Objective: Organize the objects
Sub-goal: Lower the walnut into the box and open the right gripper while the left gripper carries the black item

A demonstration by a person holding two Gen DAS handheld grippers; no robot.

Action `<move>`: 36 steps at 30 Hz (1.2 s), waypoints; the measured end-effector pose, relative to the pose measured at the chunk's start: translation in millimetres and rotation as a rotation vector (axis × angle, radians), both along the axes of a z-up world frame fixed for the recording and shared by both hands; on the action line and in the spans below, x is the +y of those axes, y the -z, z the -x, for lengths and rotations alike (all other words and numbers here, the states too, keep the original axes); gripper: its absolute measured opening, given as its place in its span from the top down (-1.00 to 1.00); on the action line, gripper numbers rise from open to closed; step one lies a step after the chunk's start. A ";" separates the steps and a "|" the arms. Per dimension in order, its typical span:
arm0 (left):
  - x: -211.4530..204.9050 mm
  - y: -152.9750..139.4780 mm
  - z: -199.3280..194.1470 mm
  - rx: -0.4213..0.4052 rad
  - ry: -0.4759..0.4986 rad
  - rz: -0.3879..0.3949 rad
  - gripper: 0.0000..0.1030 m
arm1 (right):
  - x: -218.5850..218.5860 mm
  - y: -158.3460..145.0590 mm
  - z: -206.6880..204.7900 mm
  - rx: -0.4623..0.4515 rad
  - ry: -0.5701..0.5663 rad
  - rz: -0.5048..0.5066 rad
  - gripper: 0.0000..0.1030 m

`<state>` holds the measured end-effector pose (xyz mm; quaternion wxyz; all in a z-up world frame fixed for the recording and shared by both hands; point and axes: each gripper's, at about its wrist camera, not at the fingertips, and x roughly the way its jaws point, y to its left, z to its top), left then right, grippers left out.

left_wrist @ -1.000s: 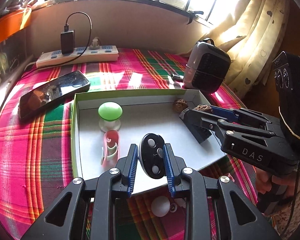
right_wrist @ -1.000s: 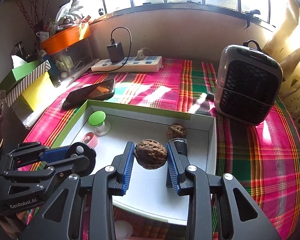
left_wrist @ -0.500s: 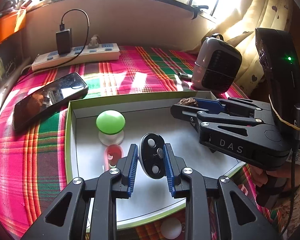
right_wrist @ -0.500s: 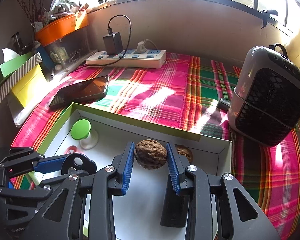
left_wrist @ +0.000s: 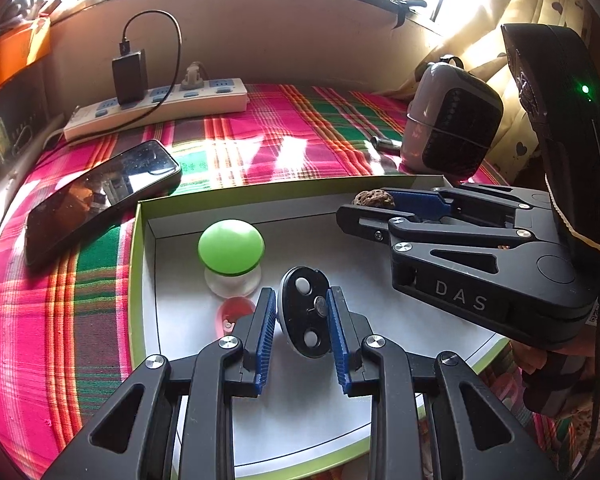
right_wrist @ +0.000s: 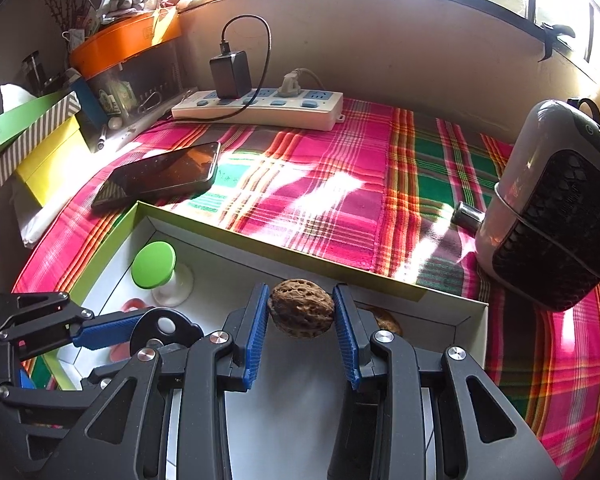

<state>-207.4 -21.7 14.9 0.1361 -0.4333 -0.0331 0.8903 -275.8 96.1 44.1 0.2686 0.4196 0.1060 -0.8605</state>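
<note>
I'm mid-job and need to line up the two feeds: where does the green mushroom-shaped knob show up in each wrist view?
Left wrist view: the green mushroom-shaped knob sits left of centre, in the box's far-left area, just beyond the left gripper.
Right wrist view: the knob sits at mid-left, inside the box's left corner, left of the walnut.
Shared landmark: the black phone lying beyond the box.

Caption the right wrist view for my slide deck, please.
Right gripper holds a walnut over the tray, beside a second walnut; left gripper grips a black disc.
</note>
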 end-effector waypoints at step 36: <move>1.4 -1.0 -0.3 0.005 -0.004 0.008 0.52 | -7.7 8.1 0.3 -0.008 0.008 -0.088 0.33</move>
